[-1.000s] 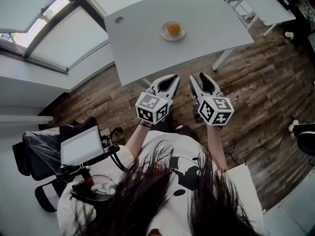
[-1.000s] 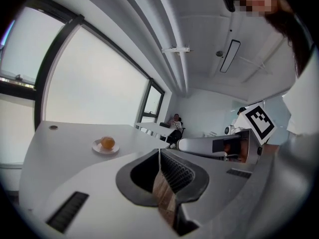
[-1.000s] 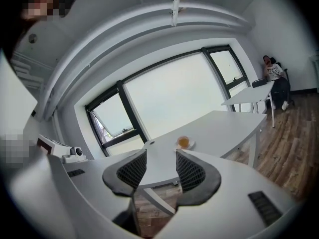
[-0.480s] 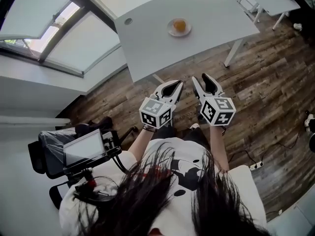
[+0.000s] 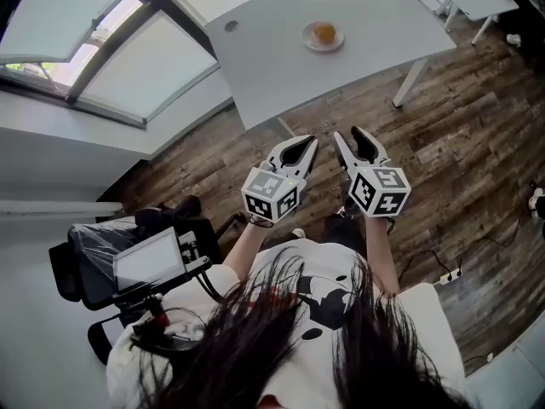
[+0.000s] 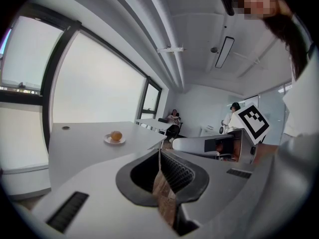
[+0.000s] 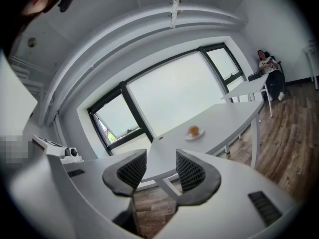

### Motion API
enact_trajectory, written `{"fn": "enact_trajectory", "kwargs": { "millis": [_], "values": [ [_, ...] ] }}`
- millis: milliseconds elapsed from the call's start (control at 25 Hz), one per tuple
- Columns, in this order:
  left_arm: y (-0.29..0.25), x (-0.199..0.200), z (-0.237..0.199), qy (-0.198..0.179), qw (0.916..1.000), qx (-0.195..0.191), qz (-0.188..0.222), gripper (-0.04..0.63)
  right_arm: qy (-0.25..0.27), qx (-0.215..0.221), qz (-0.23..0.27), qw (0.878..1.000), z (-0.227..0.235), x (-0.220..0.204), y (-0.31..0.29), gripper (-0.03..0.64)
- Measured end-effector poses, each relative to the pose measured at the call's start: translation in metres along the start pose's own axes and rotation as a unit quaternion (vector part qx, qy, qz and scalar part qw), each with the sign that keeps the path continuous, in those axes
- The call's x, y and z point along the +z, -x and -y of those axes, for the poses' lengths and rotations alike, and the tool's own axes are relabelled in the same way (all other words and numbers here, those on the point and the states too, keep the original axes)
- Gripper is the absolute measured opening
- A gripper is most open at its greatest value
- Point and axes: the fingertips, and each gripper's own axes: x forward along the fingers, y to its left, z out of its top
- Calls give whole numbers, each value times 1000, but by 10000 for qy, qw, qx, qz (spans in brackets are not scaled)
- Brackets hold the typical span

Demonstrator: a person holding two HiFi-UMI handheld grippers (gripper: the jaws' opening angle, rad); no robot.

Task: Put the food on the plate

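The round orange-yellow food (image 5: 324, 31) sat on the small white plate (image 5: 309, 40) in the upper middle of the head view, on the far part of the pale grey table (image 5: 272, 58). Both grippers were well short of that table, over the wood-plank floor (image 5: 460, 135) near the frame's centre. The left gripper (image 5: 312, 141) had its jaws closed tip to tip and held nothing. The right gripper (image 5: 347, 132), just beside it, had its ribbed pads (image 7: 192, 172) a little apart, with only table and floor showing between them. A window (image 5: 111, 66) filled the upper left.
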Motion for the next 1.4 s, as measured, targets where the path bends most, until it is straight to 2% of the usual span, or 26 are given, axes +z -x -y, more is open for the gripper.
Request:
{"fn": "enact_trajectory", "kwargs": {
  "millis": [280, 520, 800, 1040, 1400],
  "values": [
    [103, -13, -21, 138, 9998, 39, 106, 11, 51, -94, 59, 9999, -90, -35, 9, 195],
    [119, -27, -20, 259, 9997, -24, 46, 11, -149, -258, -4, 9996, -94, -56, 20, 195],
    [200, -67, -3, 346, 9989, -278, 147, 11, -21, -493, 94, 9987, -161, -106, 76, 195],
    [216, -73, 20, 389, 9977, -520, 191, 11, 47, -653, 87, 9978, -178, -119, 106, 195],
    [227, -68, 52, 287, 9970, -650, 315, 11, 162, -555, 156, 9982, -196, -121, 133, 195]
  ]
}}
